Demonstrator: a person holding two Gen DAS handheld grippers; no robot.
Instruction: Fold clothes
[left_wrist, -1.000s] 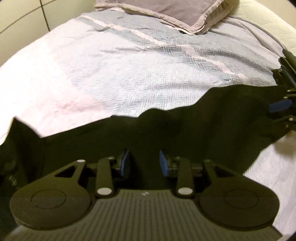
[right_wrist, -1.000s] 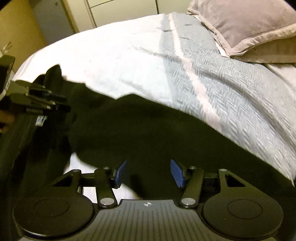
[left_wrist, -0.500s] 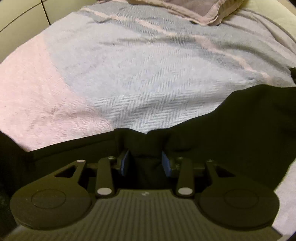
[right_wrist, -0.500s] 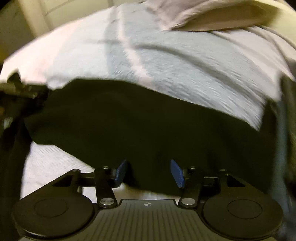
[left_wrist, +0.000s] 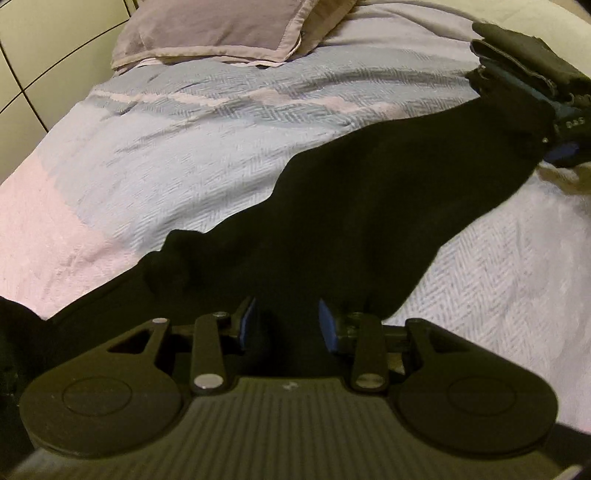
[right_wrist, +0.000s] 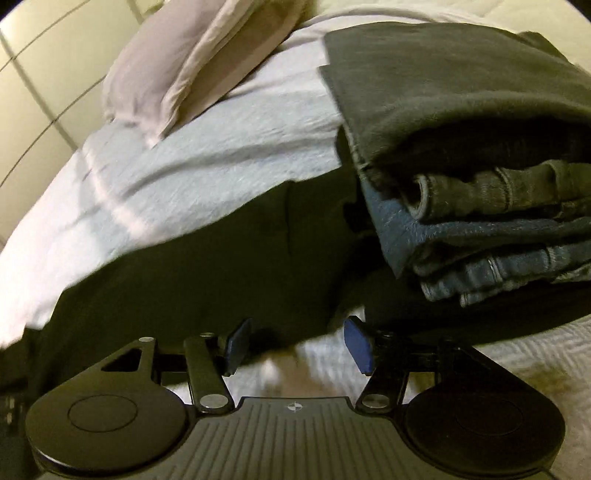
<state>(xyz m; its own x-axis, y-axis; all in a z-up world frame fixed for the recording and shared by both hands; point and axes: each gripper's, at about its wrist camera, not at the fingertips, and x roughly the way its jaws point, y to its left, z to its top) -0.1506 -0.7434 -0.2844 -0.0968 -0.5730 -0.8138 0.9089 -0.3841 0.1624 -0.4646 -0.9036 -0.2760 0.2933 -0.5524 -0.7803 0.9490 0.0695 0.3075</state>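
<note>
Hard to tell whether the left tool (left_wrist: 286, 325) pinches the black garment (left_wrist: 369, 221): dark cloth fills the gap, pads half buried. Right tool (left_wrist: 565, 147) cut off at the left view's right edge. Right view smeared across the bedspread (right_wrist: 166, 192). Folded pile (right_wrist: 480, 166) cropped at right, bottom layers lost in shadow. Pillow (left_wrist: 210, 29) clipped at the top.
</note>
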